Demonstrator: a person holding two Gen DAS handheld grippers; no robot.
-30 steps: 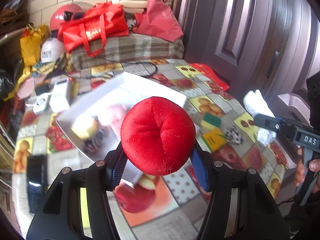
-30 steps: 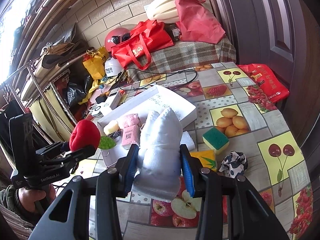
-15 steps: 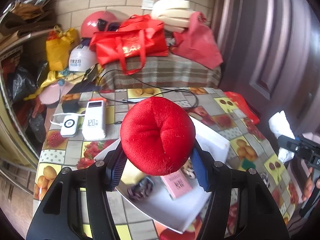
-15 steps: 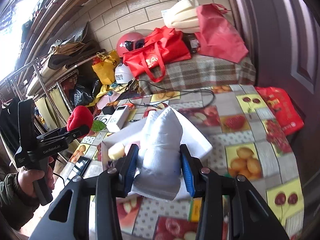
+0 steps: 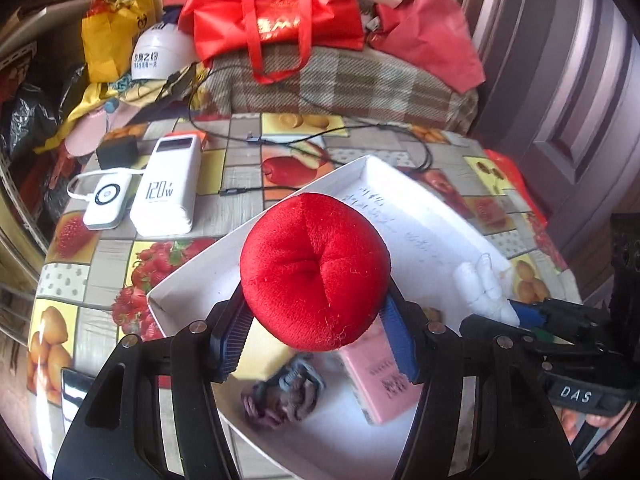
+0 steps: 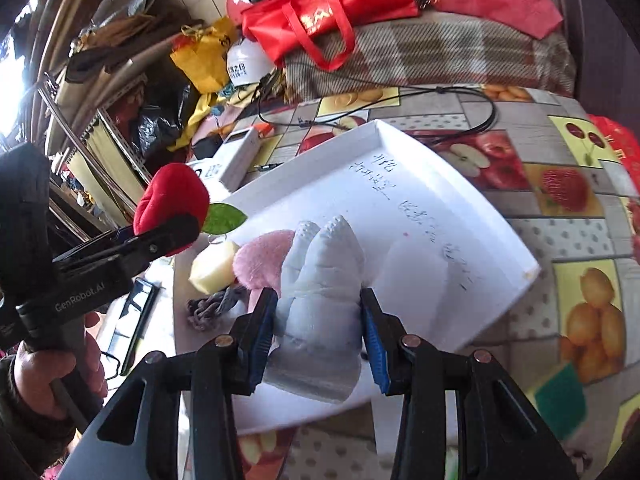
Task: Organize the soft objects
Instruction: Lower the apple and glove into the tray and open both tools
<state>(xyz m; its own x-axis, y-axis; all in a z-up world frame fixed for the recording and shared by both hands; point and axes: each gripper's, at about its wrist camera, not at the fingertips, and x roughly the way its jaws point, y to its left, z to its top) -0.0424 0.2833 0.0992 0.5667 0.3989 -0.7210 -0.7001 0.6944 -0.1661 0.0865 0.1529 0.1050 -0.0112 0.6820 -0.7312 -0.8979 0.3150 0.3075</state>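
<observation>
My left gripper [image 5: 316, 344] is shut on a red plush apple [image 5: 314, 270] with a green leaf and holds it above the near end of a white box [image 5: 372, 168]. My right gripper [image 6: 318, 334] is shut on a white plush toy [image 6: 320, 280] and holds it over the same box [image 6: 420, 184]. The box holds a pink packet [image 5: 380, 376], a grey knitted bundle [image 5: 284, 392], a pink plush [image 6: 260, 258] and a yellow sponge piece [image 6: 212, 266]. The right gripper shows in the left wrist view [image 5: 520, 316]; the left one shows in the right wrist view [image 6: 168, 232].
The table has a fruit-print cloth [image 6: 580, 240]. Two white power banks [image 5: 168, 188] with cables lie left of the box. A green and yellow sponge [image 6: 568, 404] lies at the right. Red bags [image 5: 280, 16], helmets and a plaid blanket [image 5: 340, 80] are piled behind.
Both grippers have come in lower over the white box with their toys still held. The right gripper now sits close beside the left one.
</observation>
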